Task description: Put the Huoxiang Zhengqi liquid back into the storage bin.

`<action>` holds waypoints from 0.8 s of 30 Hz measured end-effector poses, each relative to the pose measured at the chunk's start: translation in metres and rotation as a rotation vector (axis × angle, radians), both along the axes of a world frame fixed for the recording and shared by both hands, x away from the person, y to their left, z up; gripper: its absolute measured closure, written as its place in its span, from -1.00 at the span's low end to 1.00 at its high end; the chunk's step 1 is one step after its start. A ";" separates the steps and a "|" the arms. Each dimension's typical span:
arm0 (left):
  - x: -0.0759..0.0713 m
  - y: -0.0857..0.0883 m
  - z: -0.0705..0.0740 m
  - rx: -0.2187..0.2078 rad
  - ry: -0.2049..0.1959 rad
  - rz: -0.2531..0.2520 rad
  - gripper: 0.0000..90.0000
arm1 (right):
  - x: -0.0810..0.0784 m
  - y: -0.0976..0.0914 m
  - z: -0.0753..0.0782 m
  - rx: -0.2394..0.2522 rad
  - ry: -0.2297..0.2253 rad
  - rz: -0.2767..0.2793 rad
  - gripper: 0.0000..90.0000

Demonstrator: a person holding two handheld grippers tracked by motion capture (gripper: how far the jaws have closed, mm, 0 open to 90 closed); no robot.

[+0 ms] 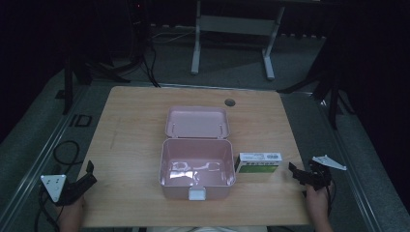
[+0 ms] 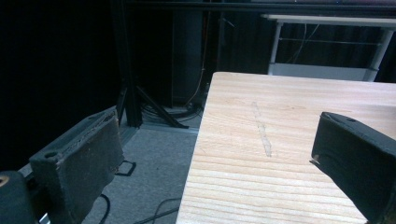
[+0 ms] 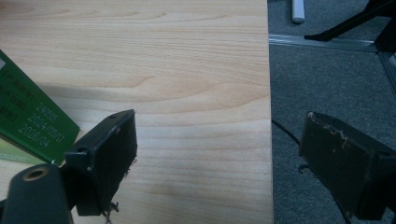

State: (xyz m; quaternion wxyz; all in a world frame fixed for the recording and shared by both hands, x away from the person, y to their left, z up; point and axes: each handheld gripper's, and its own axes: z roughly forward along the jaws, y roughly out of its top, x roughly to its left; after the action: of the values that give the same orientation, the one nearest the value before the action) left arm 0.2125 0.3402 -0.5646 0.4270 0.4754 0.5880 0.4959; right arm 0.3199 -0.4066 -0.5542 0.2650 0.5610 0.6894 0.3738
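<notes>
1. A white-and-green carton point(image 1: 258, 163) is lying flat on the wooden table point(image 1: 135, 125), just beside the right wall of a pink box point(image 1: 197, 170) and seemingly touching it.
2. In the right gripper view, the carton's green end point(image 3: 32, 123) with printed dates is showing at the left edge, close behind the left jaw.
3. The pink box is sitting near the middle of the table with its lid point(image 1: 197, 122) lying open behind it and a white latch point(image 1: 197, 194) facing the person.
4. The right gripper point(image 1: 303, 175) is hovering near the table's right edge, just right of the carton and apart from it; its jaws are standing wide apart with nothing between them.
5. The left gripper point(image 1: 86, 175) is hovering at the table's near left corner, well apart from the box; its jaws are also spread, holding nothing.
6. A hand point(image 1: 316, 203) is gripping the right gripper from below.
</notes>
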 end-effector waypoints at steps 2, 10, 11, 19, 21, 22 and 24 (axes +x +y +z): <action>0.000 0.000 0.000 -0.001 0.001 -0.001 -0.95 | 0.001 0.000 0.000 0.000 0.016 0.008 -0.75; 0.000 0.001 0.000 -0.006 0.004 -0.002 -0.95 | 0.006 -0.001 0.000 0.025 0.096 0.171 -0.75; 0.000 0.001 0.000 -0.008 0.005 -0.001 -0.95 | 0.006 -0.001 0.001 0.026 0.105 0.195 -0.75; 0.000 0.001 0.000 -0.009 0.008 0.001 -0.95 | 0.012 0.001 0.012 -0.056 0.274 0.417 -0.75; 0.000 0.001 0.000 -0.010 0.010 0.001 -0.95 | 0.012 0.004 0.015 -0.115 0.309 0.469 -0.75; 0.000 0.001 0.000 -0.011 0.010 0.001 -0.95 | 0.011 0.005 0.018 -0.143 0.321 0.489 -0.75; 0.000 0.001 0.000 -0.012 0.011 0.000 -0.95 | 0.011 0.007 0.022 -0.164 0.352 0.534 -0.75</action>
State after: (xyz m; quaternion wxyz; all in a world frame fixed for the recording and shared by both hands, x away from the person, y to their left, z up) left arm 0.2128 0.3411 -0.5645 0.4267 0.4754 0.5933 0.4898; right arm 0.3308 -0.3994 -0.5324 0.0790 0.3933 0.8752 0.2704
